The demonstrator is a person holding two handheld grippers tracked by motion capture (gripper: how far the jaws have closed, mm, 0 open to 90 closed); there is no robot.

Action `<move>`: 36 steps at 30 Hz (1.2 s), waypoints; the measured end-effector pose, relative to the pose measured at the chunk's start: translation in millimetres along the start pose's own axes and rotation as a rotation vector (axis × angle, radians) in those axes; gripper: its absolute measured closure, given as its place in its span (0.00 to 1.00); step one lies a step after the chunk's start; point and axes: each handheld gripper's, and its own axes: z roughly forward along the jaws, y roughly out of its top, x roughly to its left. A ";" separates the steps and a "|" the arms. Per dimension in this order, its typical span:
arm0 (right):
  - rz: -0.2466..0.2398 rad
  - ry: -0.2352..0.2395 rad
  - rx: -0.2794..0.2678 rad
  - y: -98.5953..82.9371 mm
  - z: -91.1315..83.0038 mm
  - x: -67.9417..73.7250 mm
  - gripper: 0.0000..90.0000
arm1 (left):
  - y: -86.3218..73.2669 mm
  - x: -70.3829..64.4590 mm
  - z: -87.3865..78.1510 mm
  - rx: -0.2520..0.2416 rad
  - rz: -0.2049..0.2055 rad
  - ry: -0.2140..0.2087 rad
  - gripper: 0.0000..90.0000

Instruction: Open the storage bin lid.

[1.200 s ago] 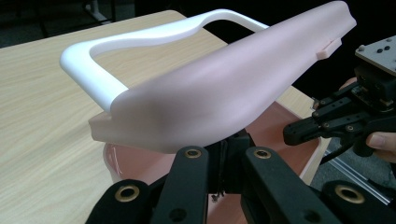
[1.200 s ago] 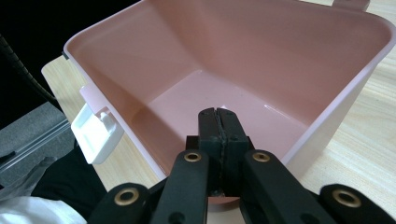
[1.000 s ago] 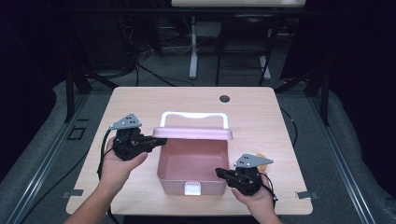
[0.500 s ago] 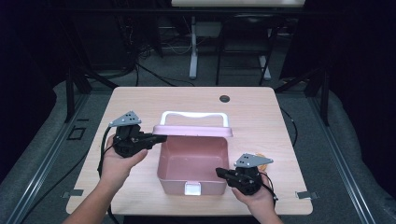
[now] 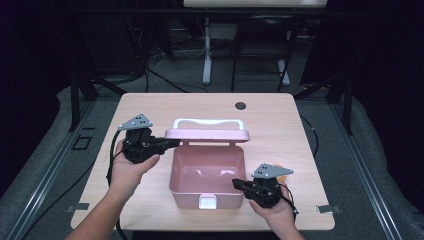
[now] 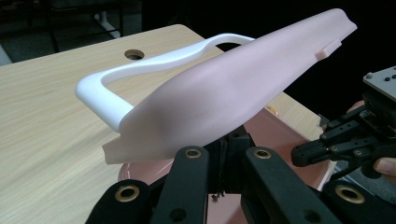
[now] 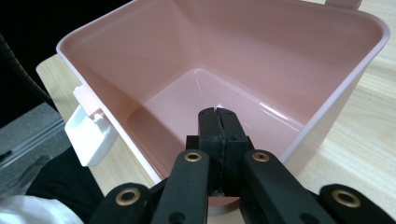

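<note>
Pink lid raised — left gripper clamps its edge; right gripper (jaws pressed together) pinches the box wall.

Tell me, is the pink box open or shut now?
Open. The pink box has its lid raised at the back, the left claw is at the lid's edge, and the inside looks empty.

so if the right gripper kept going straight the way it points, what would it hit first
Probably the near right wall of the pink box. The right gripper has its shut jaws right at that rim, aimed into the box; depth there is hard to judge.
</note>
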 end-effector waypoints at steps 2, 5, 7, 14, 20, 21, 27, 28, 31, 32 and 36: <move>-0.004 -0.002 0.000 -0.3 0.0 0.6 1.00 | 1.5 1.2 0.4 -0.002 -0.003 0.003 1.00; -0.003 -0.001 0.000 -0.6 -0.3 0.3 1.00 | 4.0 3.2 1.5 -0.006 -0.004 0.008 1.00; -0.001 0.000 -0.003 -0.8 -0.3 0.2 1.00 | 5.8 3.4 2.0 -0.006 -0.006 0.014 1.00; -0.003 0.002 -0.006 -1.4 -0.3 0.0 1.00 | 11.9 7.1 4.6 -0.010 -0.003 0.029 1.00; -0.004 0.007 -0.009 -1.6 0.0 0.3 1.00 | 14.3 9.7 7.8 -0.024 -0.009 0.038 1.00; -0.001 0.009 -0.009 -1.8 0.1 0.6 1.00 | 14.8 10.3 8.0 -0.023 -0.007 0.039 1.00; -0.003 0.008 -0.011 -1.8 0.3 0.9 1.00 | 17.0 14.9 10.9 -0.023 -0.023 0.044 1.00; -0.005 0.007 -0.011 -1.6 0.3 0.8 1.00 | 17.3 16.4 12.2 -0.024 -0.027 0.046 1.00; -0.005 0.010 -0.010 -1.6 0.2 0.4 1.00 | 17.9 19.9 14.4 -0.024 -0.037 0.052 1.00; -0.004 0.010 -0.011 -1.6 0.2 0.3 1.00 | 18.3 21.1 14.8 -0.022 -0.037 0.052 1.00; -0.003 0.011 -0.012 -1.8 0.2 0.4 1.00 | 18.5 24.6 17.4 -0.023 -0.044 0.063 1.00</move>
